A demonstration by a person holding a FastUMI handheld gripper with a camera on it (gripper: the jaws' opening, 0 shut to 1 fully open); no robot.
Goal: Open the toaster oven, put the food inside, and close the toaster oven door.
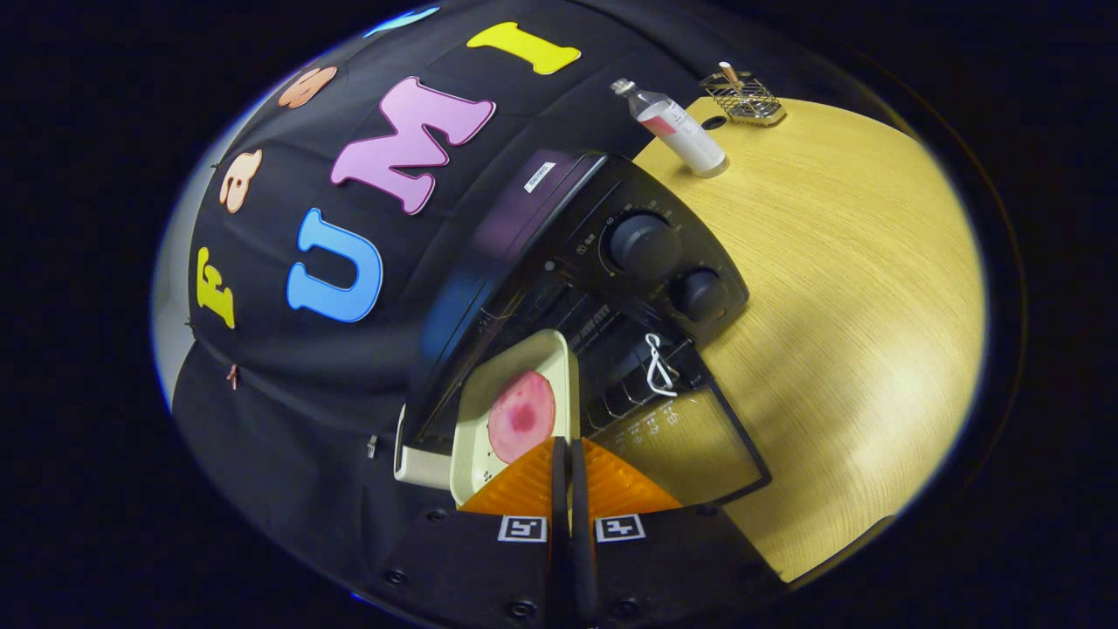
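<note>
A black toaster oven (559, 218) stands on the wooden table (856, 288) with its glass door (690, 445) swung down and open. My gripper (568, 450) is shut on the near rim of a cream tray (524, 358), both fingers pressing the edge between them. On the tray just ahead of the fingers lies a round pink slice of food (521, 416). The tray's far end reaches into the oven's opening, above the lowered door. The view is tilted, so the oven looks rolled to one side.
Two round knobs (645, 245) sit on the oven's control panel beside the opening. A white loop (659, 362) hangs at the door's handle. Beyond the oven stand a plastic bottle (677, 129) and a wire basket (742, 96) on the table.
</note>
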